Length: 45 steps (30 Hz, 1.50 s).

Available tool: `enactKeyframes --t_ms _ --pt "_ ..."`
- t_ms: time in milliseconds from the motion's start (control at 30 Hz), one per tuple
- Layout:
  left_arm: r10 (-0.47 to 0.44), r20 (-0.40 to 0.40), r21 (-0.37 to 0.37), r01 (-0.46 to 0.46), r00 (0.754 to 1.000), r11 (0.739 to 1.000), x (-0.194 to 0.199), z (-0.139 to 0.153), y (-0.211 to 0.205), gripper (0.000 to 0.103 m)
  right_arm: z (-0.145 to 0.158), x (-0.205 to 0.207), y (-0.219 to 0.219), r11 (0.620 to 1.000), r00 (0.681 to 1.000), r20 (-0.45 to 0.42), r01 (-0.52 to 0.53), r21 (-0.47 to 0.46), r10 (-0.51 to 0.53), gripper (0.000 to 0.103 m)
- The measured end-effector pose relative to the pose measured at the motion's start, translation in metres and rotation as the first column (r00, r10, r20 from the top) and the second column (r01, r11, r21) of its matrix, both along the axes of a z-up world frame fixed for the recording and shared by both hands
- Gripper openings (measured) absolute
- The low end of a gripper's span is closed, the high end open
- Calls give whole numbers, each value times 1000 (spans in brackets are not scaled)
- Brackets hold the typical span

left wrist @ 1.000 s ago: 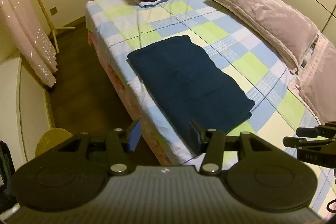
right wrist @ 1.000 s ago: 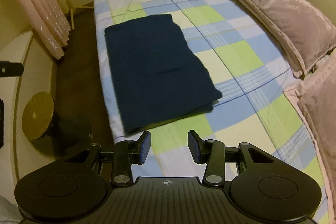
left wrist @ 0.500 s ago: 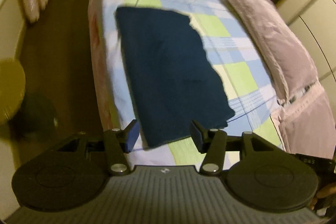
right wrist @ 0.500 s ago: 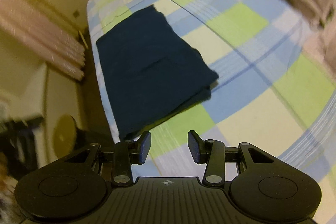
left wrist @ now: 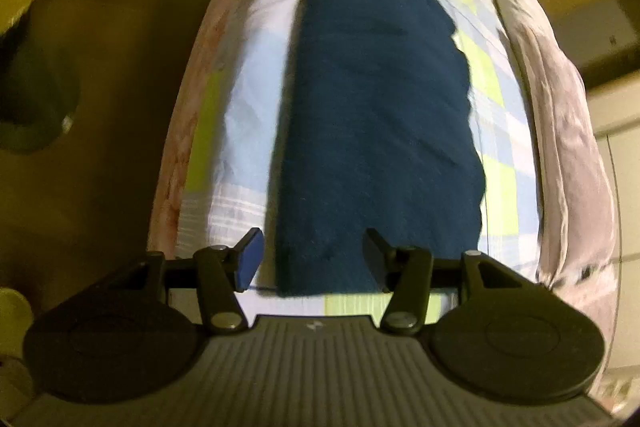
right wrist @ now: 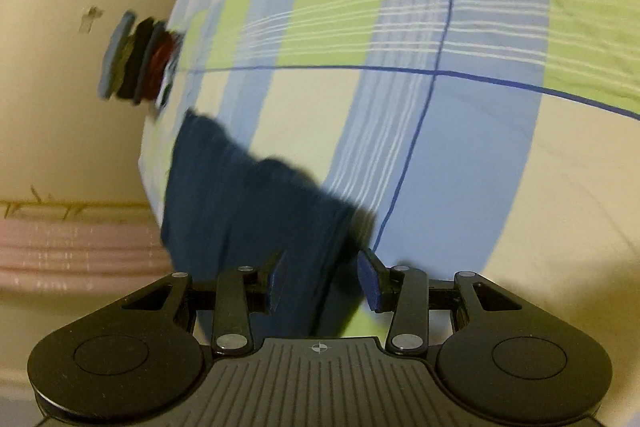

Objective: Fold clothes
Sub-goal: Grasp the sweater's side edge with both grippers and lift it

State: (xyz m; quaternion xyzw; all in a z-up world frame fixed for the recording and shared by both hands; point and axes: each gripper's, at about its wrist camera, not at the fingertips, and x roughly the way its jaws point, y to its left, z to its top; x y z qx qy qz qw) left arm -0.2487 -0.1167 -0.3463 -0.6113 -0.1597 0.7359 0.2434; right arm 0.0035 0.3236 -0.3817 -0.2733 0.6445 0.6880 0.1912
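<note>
Both grippers dropped close to the navy garment (left wrist: 376, 115): its near edge came between the left gripper's (left wrist: 312, 263) open jaws, its corner between the right gripper's (right wrist: 322, 279).

Checked bed sheet (left wrist: 244, 131) is being occupied by navy folded garment (left wrist: 376, 115) mid-frame, clothes stack (right wrist: 136, 63) left, pink quilt (left wrist: 568, 155) right edge.

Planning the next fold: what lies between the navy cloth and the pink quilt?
In the left wrist view, only a bare strip of checked sheet separates the navy cloth from the pink quilt.
</note>
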Motion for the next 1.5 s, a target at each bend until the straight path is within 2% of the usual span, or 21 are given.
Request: enactKeyframes --t_ms 100,133,167,267,433,500,533,567,633,767,833,967,1067,1233,1267,1333,1367,1400,1500 --pt "52 32 42 -53 998 998 -4 -17 -5 50 -17 -4 6 1000 999 -44 1 -8 -1 42" --pt "61 40 56 -63 997 996 -5 -20 -6 50 -21 -5 7 1000 998 -61 -9 -4 9 23" --pt "69 48 70 -72 996 995 -6 -23 -8 50 -23 -6 7 1000 997 -72 -20 5 21 9" --pt "77 66 112 -84 995 990 -8 -30 -13 50 -17 -3 1 995 996 -69 -49 86 55 6" --pt "77 121 173 -98 990 980 -12 -44 -13 51 -21 14 -9 993 998 -19 -58 101 60 6" --pt "81 151 196 -110 985 974 -15 -53 -13 55 -25 10 -8 995 998 -29 -54 79 56 7" --pt "86 163 205 -119 983 972 -16 -57 -13 56 -24 8 -6 996 998 -36 -56 75 59 19" --pt "94 170 208 -129 981 970 -17 -61 -14 56 -24 6 -5 996 997 -43 -58 71 61 40" --pt "112 159 186 -141 981 972 -18 -67 -16 56 -23 3 -2 995 996 -55 -69 69 72 65" --pt "137 163 235 -174 977 956 -18 -71 -31 56 -25 -2 5 984 985 -69 -152 89 158 64" --pt "121 175 258 -164 977 952 -19 -77 -33 54 -29 -4 11 975 975 -79 -203 89 210 64" --pt "47 218 337 -120 975 934 -15 -88 -31 53 -34 -17 26 929 925 -104 -357 103 367 58" --pt "41 219 360 -119 975 925 -13 -96 -34 51 -40 -31 44 882 873 -130 -464 77 471 51" --pt "21 231 384 -111 973 917 -17 -103 -34 51 -48 -62 68 804 790 -172 -594 26 589 51" --pt "13 229 375 -101 973 922 -18 -102 -33 51 -49 -69 68 788 773 -182 -615 19 608 51" --pt "-1 226 356 -82 974 931 -19 -101 -31 45 -52 -80 64 752 736 -198 -659 11 647 51" --pt "5 235 338 -86 972 937 -19 -101 -32 34 -52 -82 64 745 729 -199 -667 8 655 51" --pt "12 249 328 -96 968 940 -20 -102 -34 31 -53 -84 64 738 723 -200 -674 5 661 51" --pt "38 296 327 -139 954 935 -25 -105 -40 31 -55 -91 63 717 702 -205 -697 -5 682 51"
